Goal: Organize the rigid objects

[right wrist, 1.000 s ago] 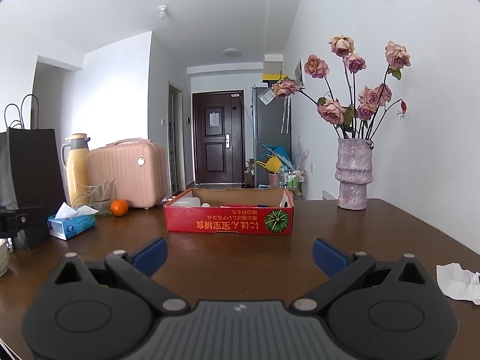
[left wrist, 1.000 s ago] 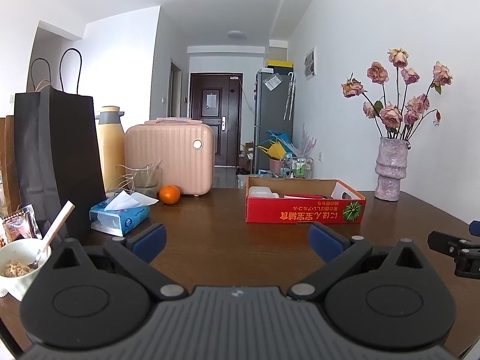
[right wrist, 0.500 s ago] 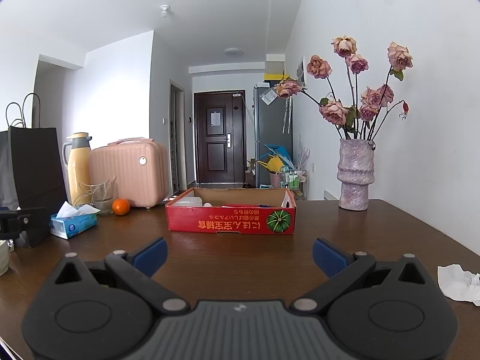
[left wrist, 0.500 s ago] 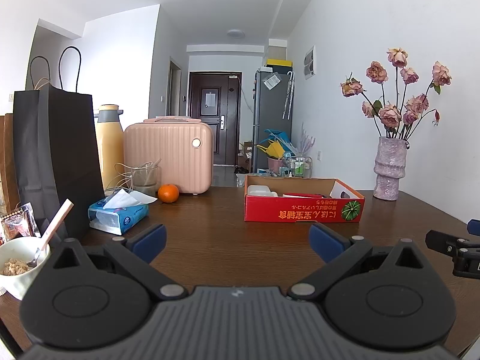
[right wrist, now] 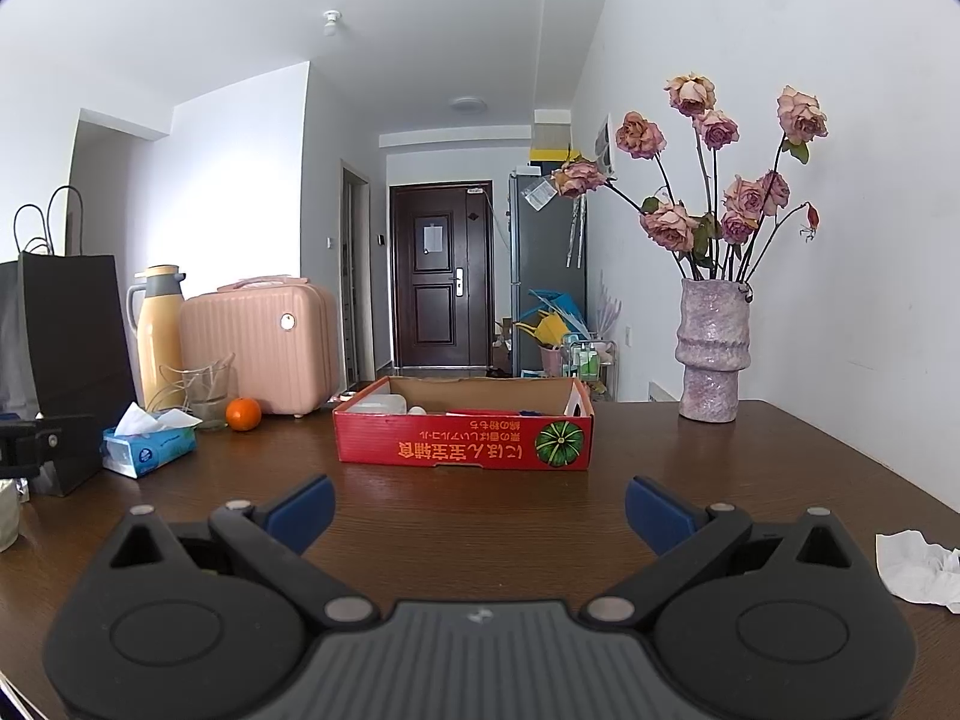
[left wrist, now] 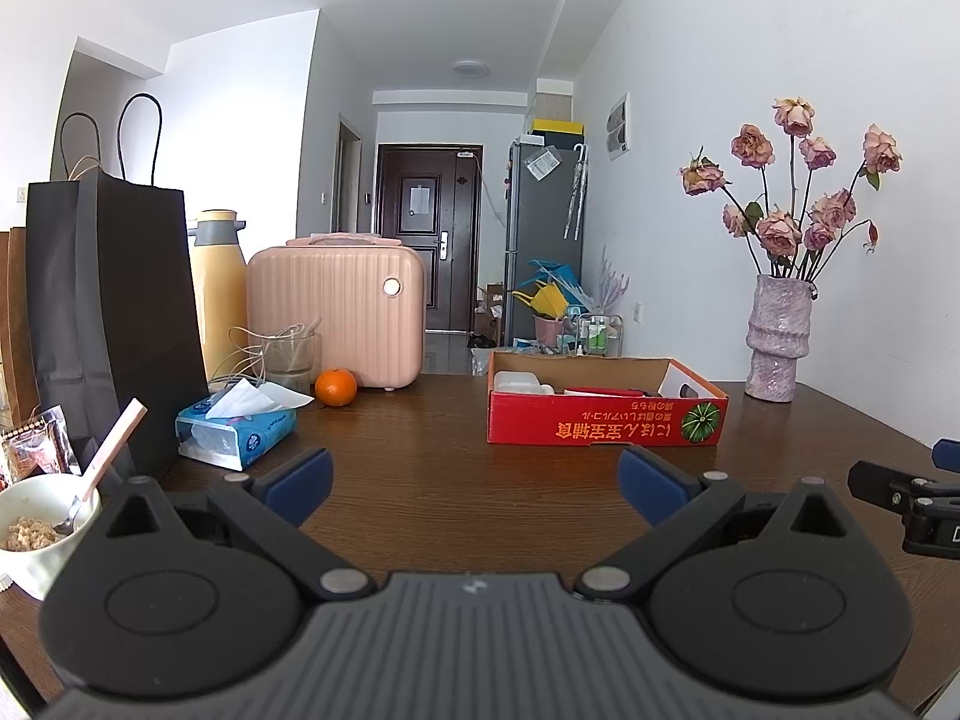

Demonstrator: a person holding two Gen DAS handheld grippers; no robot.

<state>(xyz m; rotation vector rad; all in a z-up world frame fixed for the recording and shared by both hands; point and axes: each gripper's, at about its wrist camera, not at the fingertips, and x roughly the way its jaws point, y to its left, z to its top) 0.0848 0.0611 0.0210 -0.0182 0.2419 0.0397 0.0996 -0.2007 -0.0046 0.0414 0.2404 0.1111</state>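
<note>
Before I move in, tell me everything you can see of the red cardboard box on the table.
The red cardboard box is a shallow open-topped tray, brown inside, sitting flat on the wooden table. Its front wall bears upside-down orange lettering and a green pumpkin picture at the right end. Inside are a white container on the left and something red and flat; the rest is hidden. Nothing touches its outside, and both grippers are short of it.

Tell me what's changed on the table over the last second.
Almost nothing. The right hand-held gripper drifted a touch, so the red box sits slightly further right in its view. Nothing was gripped or released: both it and the left hand-held gripper are open and empty. Orange, tissue pack and vase stayed put.
</note>
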